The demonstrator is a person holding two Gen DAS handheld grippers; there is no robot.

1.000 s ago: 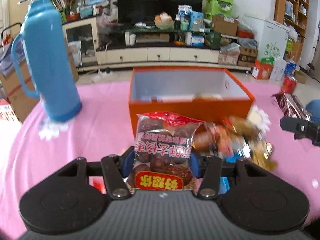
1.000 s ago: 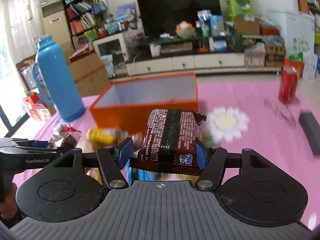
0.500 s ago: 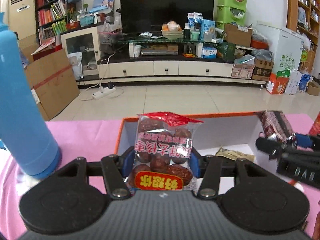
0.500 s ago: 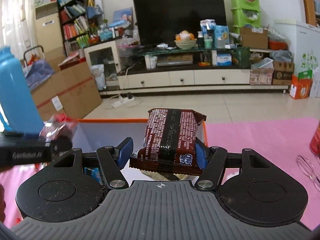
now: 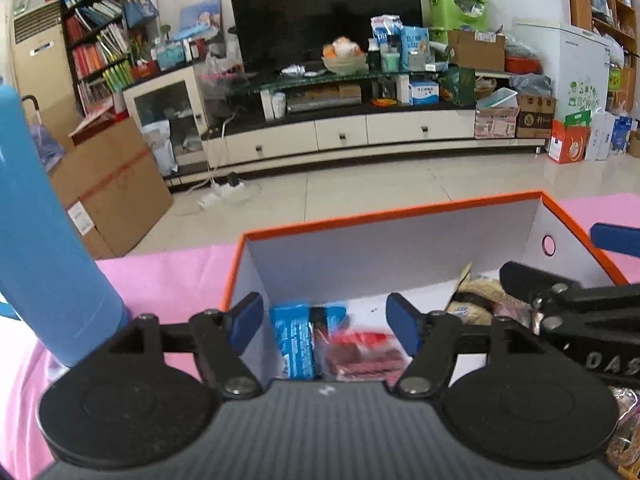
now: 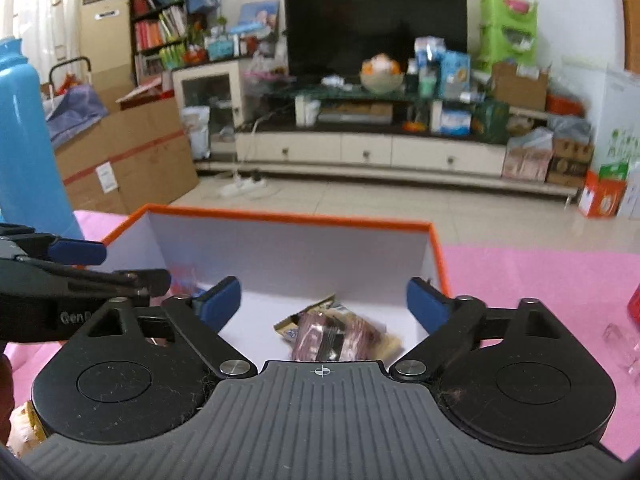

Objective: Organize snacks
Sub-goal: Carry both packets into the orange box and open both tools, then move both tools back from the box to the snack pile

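Opening over the box [image 5: 400,236], the left gripper [image 5: 324,322] has its blue pads [image 5: 244,320] spread clear of the red pack [image 5: 364,354], which shows blurred below the gap, nothing pressing on it. Just at 9 o'clock of that pack, touching it, lies a blue pack [image 5: 296,340] on the white floor of the box. At 3 o'clock, in the right half of the box, a heap of tan and brown wrappers [image 5: 476,304] lies partly hidden behind the right gripper's arm.

The right gripper [image 6: 324,306] is opening too, its jaws standing wider than the left's, with nothing between the pads [image 6: 426,304]. Below the gap a brown pack [image 6: 340,336] lies blurred on the box floor, over a gold-edged wrapper [image 6: 288,322] sticking out at 10 o'clock. The left gripper reaches in from 9 o'clock of this view, over the box's left wall.

The box is orange outside, white inside, and open on top. It stands on a pink cloth [image 6: 540,276]. A blue flask [image 5: 36,232] stands upright on the cloth at 9 o'clock of the box, near it but apart. At 3 o'clock in the right view, a red thing [image 6: 634,304] and something clear [image 6: 624,344] sit at the frame's edge, too cropped to identify.
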